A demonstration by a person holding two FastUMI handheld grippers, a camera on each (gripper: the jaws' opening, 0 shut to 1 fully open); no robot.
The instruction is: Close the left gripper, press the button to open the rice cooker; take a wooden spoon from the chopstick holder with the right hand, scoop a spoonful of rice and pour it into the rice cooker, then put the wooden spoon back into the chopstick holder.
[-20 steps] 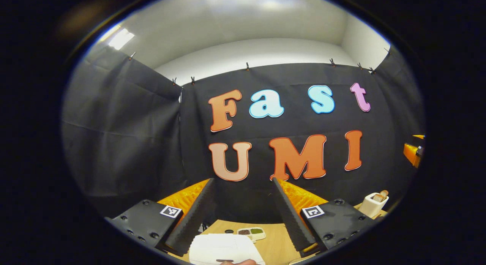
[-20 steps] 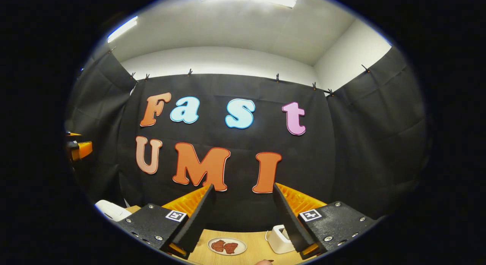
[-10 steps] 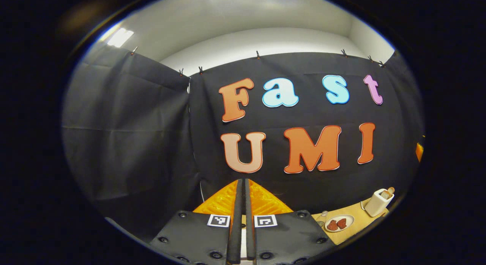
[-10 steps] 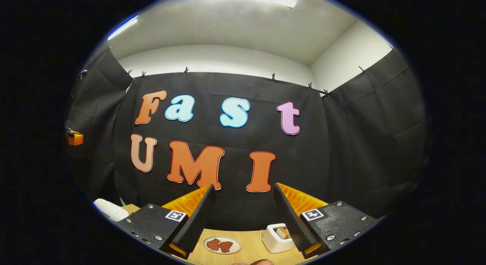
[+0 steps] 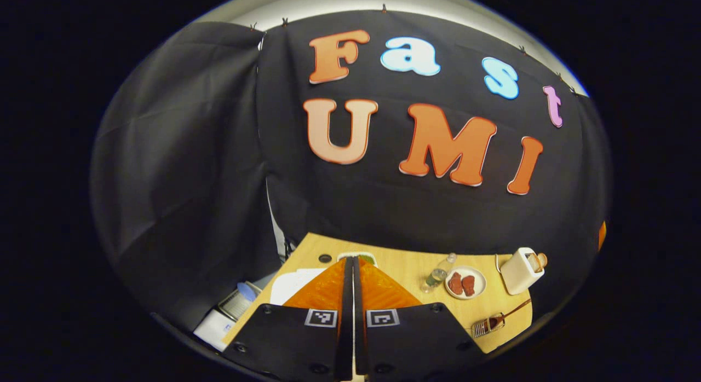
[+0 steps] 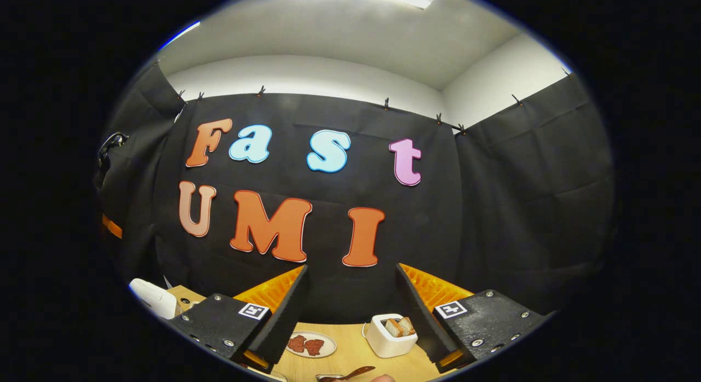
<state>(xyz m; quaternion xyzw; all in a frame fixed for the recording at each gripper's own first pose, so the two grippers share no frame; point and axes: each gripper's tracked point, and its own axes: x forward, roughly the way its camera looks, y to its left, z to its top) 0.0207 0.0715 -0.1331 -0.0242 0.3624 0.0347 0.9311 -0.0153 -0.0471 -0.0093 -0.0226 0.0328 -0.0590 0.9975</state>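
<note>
Left gripper (image 5: 352, 316) closed (empty); right gripper (image 6: 350, 311) open; plate (image 6: 310, 345) holds red pieces.

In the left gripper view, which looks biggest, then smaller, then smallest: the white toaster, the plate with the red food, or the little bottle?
1. White toaster
2. Plate, close to the toaster in apparent size, so these two are unsure
3. Bottle, smallest

All three sit far back on the table.

In the left gripper view, a plate (image 5: 465, 283) is set on the table (image 5: 405, 264), with a bottle (image 5: 436, 275) just to its left and a toaster (image 5: 520, 271) to its right. A spoon (image 5: 501, 319) lies nearer the camera (in front of the toaster). In the right gripper view, the plate (image 6: 310, 344) is seen left of the toaster (image 6: 389, 335).
</note>
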